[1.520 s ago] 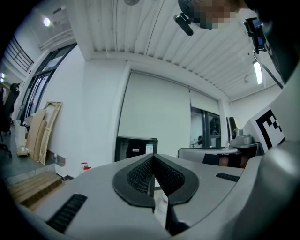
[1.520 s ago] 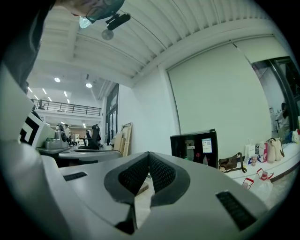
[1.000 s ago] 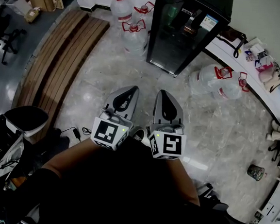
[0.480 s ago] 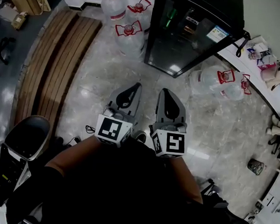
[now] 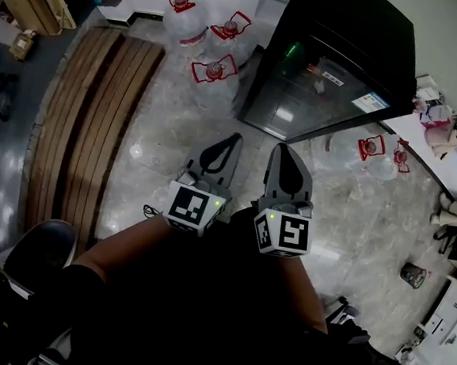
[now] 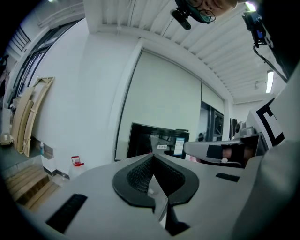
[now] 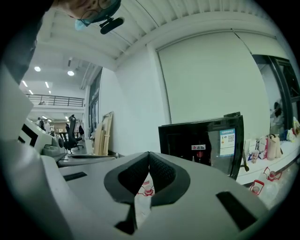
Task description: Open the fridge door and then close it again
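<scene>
The fridge [image 5: 333, 76] is a black cabinet with a glass door, standing shut at the upper right of the head view. It also shows ahead in the left gripper view as the fridge [image 6: 159, 140] and in the right gripper view as the fridge [image 7: 201, 140], with stickers on its glass. My left gripper [image 5: 232, 140] and right gripper [image 5: 284, 149] are held side by side over the marble floor, a short way short of the fridge's front. Both point toward it. Each has its jaws shut with nothing between them, as the left gripper [image 6: 152, 157] and right gripper [image 7: 149, 154] show in their own views.
Three water jugs [image 5: 214, 73] with red handles stand left of the fridge, and two more jugs [image 5: 370, 150] lie to its right. A wooden slatted platform [image 5: 91, 118] runs along the left. A white counter [image 5: 438, 148] with clutter lines the right wall. A small can [image 5: 413, 275] sits on the floor.
The fridge has grown larger and come closer in the head view as I walk toward it. Both grippers travelled forward together and stayed shut.
</scene>
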`<state>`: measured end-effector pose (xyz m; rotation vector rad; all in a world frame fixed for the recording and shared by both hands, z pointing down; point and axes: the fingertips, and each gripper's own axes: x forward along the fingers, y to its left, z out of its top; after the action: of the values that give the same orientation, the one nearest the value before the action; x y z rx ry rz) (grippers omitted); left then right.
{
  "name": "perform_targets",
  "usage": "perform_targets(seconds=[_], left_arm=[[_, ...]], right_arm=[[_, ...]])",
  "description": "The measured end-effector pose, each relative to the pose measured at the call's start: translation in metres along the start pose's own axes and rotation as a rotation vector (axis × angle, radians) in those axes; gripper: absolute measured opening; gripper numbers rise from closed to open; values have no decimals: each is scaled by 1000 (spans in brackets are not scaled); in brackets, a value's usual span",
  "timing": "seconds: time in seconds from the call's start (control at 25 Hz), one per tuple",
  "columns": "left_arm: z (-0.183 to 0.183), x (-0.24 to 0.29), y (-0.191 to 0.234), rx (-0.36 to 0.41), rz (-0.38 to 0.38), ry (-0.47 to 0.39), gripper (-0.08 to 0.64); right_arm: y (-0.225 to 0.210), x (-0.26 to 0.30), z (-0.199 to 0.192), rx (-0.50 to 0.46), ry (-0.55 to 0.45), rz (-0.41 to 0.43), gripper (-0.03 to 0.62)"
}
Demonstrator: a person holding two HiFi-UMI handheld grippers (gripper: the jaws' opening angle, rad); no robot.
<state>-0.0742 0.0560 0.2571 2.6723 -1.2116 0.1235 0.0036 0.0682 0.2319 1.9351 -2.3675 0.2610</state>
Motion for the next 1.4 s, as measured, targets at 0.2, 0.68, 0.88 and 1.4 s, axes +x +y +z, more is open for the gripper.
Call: perform_targets(seconds=[0.2,0.68,0.88,1.4], left_arm=[[-5,24,18,2,7,26,6],[9,110,26,36,65,40,6],[14,146,23,35,92,41,6],[-18,200,64,45,39,46,6]], right_arm=[[-9,32,-1,10,9,9,15],[-72,98,11,44,-16,74,15],[-100,120,10,49,-24,90,15],[-107,180,-26,27,16,53,15]])
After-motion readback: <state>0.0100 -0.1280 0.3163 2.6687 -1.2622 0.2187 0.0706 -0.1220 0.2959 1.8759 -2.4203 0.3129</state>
